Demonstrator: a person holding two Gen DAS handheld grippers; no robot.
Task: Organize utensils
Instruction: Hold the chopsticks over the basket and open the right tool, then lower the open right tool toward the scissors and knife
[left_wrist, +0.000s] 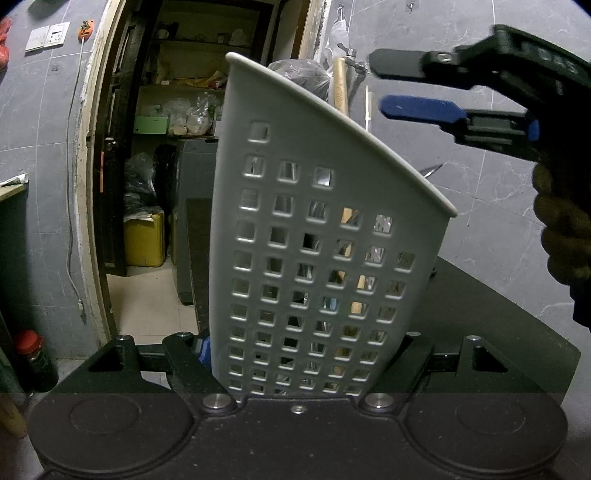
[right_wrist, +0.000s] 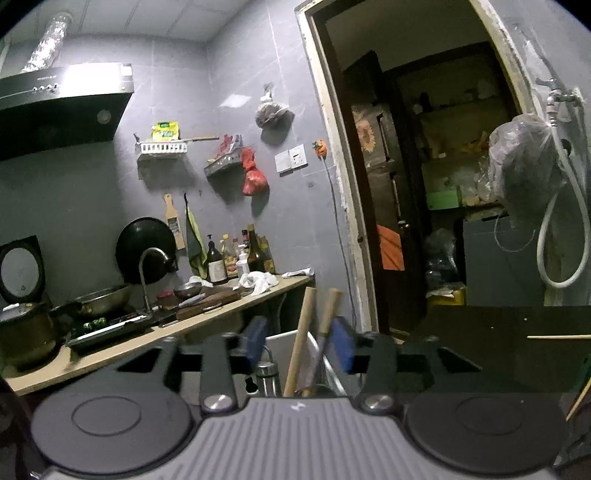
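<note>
The left gripper (left_wrist: 295, 354) clamps the white perforated plastic utensil holder (left_wrist: 314, 240). The right gripper (right_wrist: 301, 345) gapes open around two wooden handles (right_wrist: 301, 332) standing inside it.

One white perforated utensil holder (left_wrist: 314, 240) was in view, and one dark table (left_wrist: 498, 332) under it. Two wooden handles (right_wrist: 300, 339) stood in the holder, and beside them was one metal piece (right_wrist: 266, 373) whose kind could not be told. Two grippers were present, the left gripper (left_wrist: 306, 354) and the right gripper (right_wrist: 301, 345), each with two fingers, and one gloved hand (left_wrist: 565, 236) showed.
</note>
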